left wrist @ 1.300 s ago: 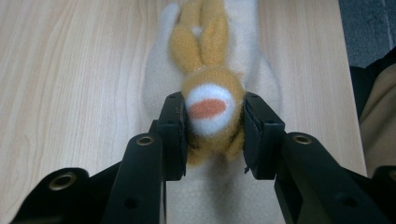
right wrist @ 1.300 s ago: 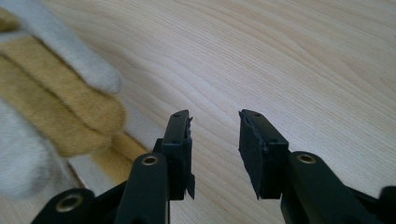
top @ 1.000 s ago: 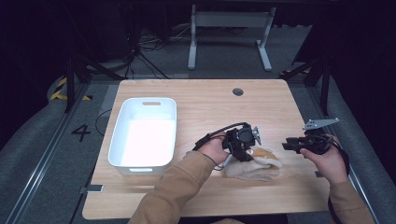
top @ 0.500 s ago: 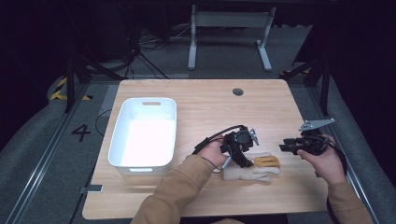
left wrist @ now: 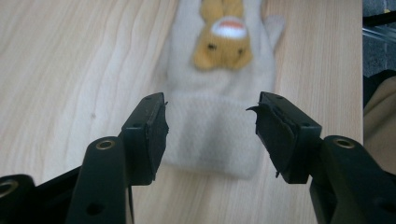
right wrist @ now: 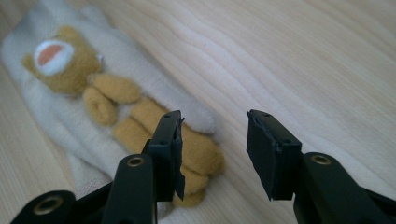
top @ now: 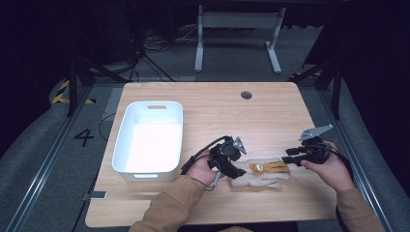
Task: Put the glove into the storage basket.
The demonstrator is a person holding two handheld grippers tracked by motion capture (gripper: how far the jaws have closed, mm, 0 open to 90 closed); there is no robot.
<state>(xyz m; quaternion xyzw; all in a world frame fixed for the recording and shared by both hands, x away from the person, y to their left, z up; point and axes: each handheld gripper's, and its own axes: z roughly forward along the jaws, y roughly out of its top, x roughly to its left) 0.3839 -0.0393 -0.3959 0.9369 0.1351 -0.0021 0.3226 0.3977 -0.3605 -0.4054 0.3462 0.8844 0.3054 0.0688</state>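
Now, with both hand-held grippers — left (left wrist: 210, 135), right (right wrist: 212, 149) — having just been opening and gripping nothing, re-grip squarely the cream knitted mitten with a tan bear (top: 258, 173) near the surface's front edge — cuff first.

On my counter (top: 270, 116), a pale wooden top, a white plastic tub (top: 150, 137) sits toward the left, open and upright, with a slot handle cut into its far wall and another in its near wall. A small round dark grommet (top: 246, 94) is set in the top near the far edge. Beyond the counter stands a grey metal frame (top: 237, 36) on two feet, with dark cables (top: 145, 53) on the floor beside it. To the left, the floor carries a painted numeral four (top: 83, 137) and black-and-yellow hazard tape (top: 65, 93).
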